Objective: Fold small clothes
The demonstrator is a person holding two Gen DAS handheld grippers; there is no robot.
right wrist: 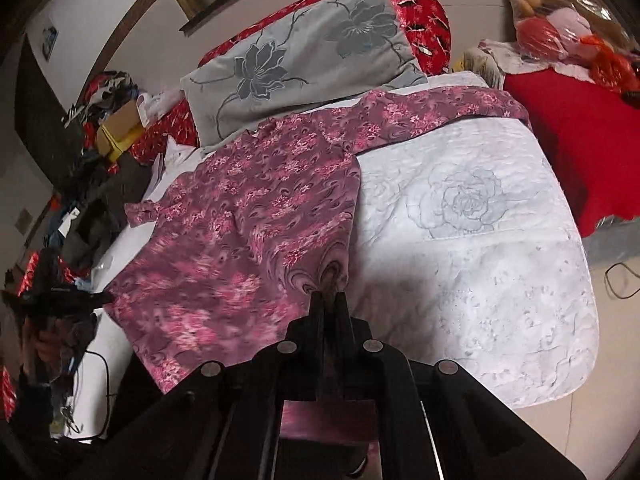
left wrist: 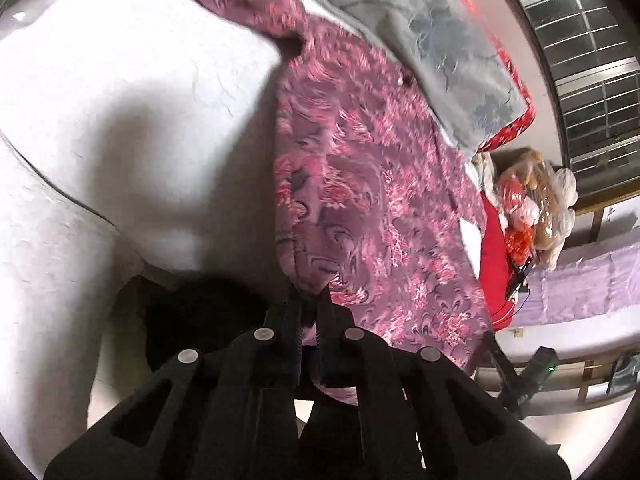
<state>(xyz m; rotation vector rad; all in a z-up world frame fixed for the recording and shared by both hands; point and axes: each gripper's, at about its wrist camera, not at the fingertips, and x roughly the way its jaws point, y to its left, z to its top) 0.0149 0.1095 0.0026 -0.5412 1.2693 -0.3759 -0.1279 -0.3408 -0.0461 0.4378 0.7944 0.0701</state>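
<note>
Left wrist view shows the left hand-held gripper (left wrist: 306,300) clenched on a corner of the hem of the purple floral shirt (left wrist: 360,184), cloth pinched between its two black fingers (left wrist: 289,320), with the fabric stretching away from the grip toward the grey flowered pillow (left wrist: 432,52) at the head of the bed. On the other side of the shirt lies the white quilted bedspread (left wrist: 140,80), partly in shadow. Right wrist view shows the right hand-held gripper (right wrist: 330,300) likewise closed on the shirt (right wrist: 256,216) at another point along its hem, near the foot edge of the bed. The garment lies spread on the white bedspread (right wrist: 480,260), covering the bed's left half, one sleeve reaching across just below the pillow (right wrist: 304,56) toward the right edge, the other sleeve short of the left edge. Beyond the bed's right edge sits a red-covered surface (right wrist: 568,148) carrying plastic-wrapped toys (right wrist: 560,24). Clutter (right wrist: 100,120) is piled beside the left edge.
</note>
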